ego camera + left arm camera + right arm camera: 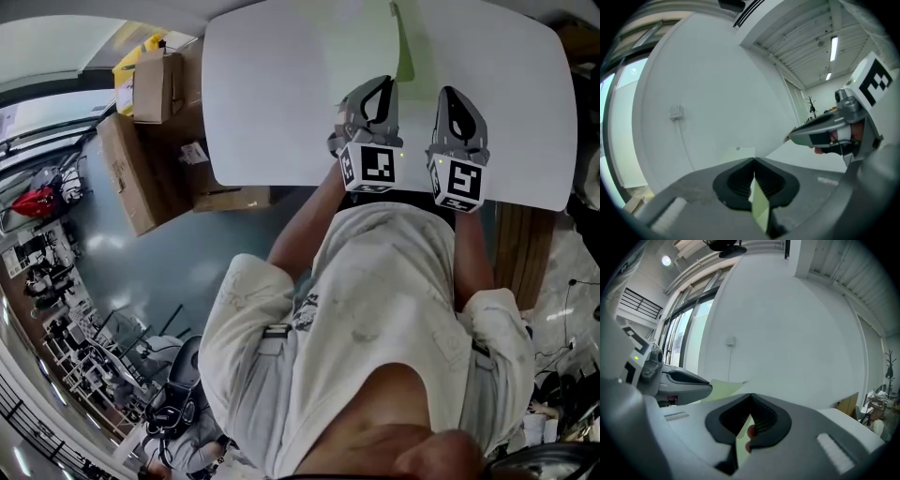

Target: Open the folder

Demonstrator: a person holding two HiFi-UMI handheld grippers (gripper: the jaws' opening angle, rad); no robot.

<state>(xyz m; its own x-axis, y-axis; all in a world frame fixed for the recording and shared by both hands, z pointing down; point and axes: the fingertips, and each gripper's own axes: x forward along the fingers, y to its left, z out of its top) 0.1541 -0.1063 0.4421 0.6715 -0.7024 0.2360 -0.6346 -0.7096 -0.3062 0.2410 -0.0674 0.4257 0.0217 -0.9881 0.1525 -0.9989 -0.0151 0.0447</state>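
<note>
Folder point(760, 206) within left hand-held gripper point(753, 164)

The place is identified as an industrial workshop or test hall. A ribbed metal ceiling point(806, 44) is fitted with strip lights point(833, 48). A smooth, glossy grey floor point(187, 272) is seen, on which cardboard boxes point(129, 178) are stacked beside a plain white table point(281, 94). Stands and gear point(66, 319), too small to be identified, are crowded along one side. A surface-mounted wall box point(675, 111) is fed by an exposed cable point(684, 140). Tall windows point(684, 338) and an upper-level railing point(642, 305) are also visible.
</note>
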